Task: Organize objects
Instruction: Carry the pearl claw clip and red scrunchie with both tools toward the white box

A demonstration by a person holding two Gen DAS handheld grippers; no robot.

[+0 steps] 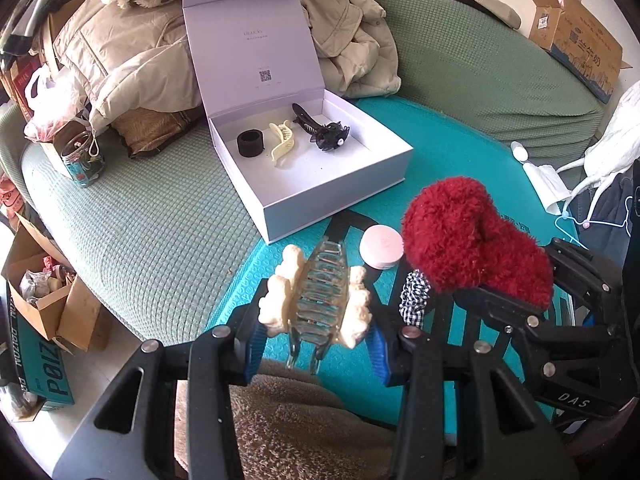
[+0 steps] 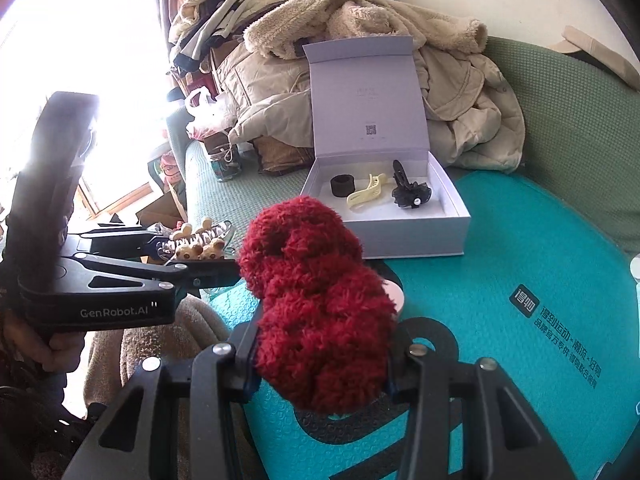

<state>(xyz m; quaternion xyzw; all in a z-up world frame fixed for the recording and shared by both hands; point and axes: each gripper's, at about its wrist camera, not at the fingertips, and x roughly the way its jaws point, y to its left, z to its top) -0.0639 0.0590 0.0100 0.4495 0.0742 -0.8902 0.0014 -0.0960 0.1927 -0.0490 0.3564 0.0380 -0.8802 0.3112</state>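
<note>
— Box (image 1: 336,184), white with its lid propped upright, sat on the bed where the green cover met the teal mat (image 1: 460,148); we read it as the place everything was meant to end up, since a black band (image 1: 251,143), a cream clip (image 1: 282,144) and a black clip (image 1: 320,130) already lay inside.

— And we had both hands loaded?

— Yes. Our right claw (image 2: 320,364) was clamped on the red fluffy scrunchie (image 2: 316,304), our left claw (image 1: 316,344) on the clear claw clip (image 1: 320,292) with cream trim, both held above the mat, short of the box.

— What couldn't we make out?

— The scrunchie hid most of the pink round tin (image 1: 381,246) and part of the checked scrunchie (image 1: 414,298). The right claw's pads were buried in fluff. Window glare washed out the left of the right view.
</note>
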